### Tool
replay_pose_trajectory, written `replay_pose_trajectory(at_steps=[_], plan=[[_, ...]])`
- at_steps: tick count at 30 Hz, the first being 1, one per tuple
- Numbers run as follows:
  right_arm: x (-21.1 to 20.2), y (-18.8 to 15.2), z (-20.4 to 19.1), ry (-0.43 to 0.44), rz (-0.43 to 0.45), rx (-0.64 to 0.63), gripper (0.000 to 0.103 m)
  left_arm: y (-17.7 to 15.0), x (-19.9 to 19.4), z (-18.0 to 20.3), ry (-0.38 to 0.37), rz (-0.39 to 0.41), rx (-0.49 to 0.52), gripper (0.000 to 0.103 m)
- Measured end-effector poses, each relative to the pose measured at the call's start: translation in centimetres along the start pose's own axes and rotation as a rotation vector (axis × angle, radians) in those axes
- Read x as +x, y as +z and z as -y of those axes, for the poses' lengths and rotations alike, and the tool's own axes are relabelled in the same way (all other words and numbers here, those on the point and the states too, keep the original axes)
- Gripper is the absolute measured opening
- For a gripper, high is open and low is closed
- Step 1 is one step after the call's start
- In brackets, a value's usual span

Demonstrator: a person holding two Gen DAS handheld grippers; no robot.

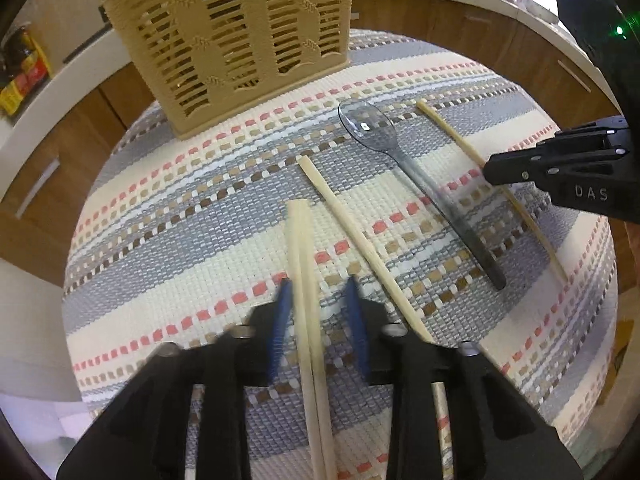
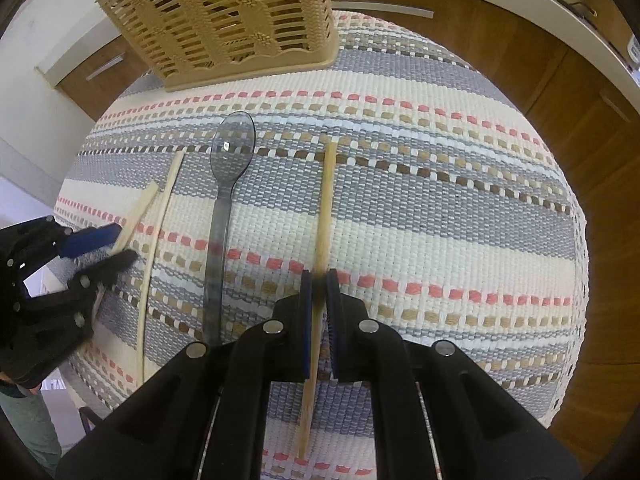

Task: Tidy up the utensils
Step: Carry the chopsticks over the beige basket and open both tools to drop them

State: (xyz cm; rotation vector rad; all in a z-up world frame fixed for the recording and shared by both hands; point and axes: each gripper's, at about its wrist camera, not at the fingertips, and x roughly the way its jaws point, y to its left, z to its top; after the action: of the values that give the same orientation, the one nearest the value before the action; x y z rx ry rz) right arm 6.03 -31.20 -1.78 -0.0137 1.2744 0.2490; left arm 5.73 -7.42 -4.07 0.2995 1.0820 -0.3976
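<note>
My left gripper (image 1: 318, 312) is open around a pair of chopsticks (image 1: 302, 264) lying on the striped mat (image 1: 192, 200); its blue pads (image 1: 282, 320) stand apart from them. My right gripper (image 2: 319, 312) is shut on a single chopstick (image 2: 326, 208). Another chopstick (image 1: 352, 236) and a clear grey plastic spoon (image 1: 400, 156) lie between the two grippers. A tan slotted utensil basket (image 1: 236, 36) stands at the mat's far edge, also in the right wrist view (image 2: 224, 16).
The round table is covered by the woven mat (image 2: 440, 220). Wooden cabinets (image 2: 560, 80) with a white counter ring the far side. Jars and packets (image 1: 20, 68) sit on the counter at far left.
</note>
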Motion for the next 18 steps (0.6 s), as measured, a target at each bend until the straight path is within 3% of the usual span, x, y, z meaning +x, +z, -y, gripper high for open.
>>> replay_pose_trajectory(at_steps=[4, 7, 18], plan=[[-0.2, -0.5, -0.7, 0.020, 0.040, -0.019, 0.004, -0.5, -0.6, -0.2, 0.015, 0.035, -0.003, 0.010], [-1.2, -0.8, -1.4, 0.065, 0.089, -0.031, 0.004, -0.6, -2.5, -1.3, -0.010, 0.123, -0.037, 0.010], [-11.2, 3.3, -3.3, 0.247, 0.466, -0.103, 0.004, 2.3, -14.7, -7.8, -0.173, 0.628, -0.219, 0.010]])
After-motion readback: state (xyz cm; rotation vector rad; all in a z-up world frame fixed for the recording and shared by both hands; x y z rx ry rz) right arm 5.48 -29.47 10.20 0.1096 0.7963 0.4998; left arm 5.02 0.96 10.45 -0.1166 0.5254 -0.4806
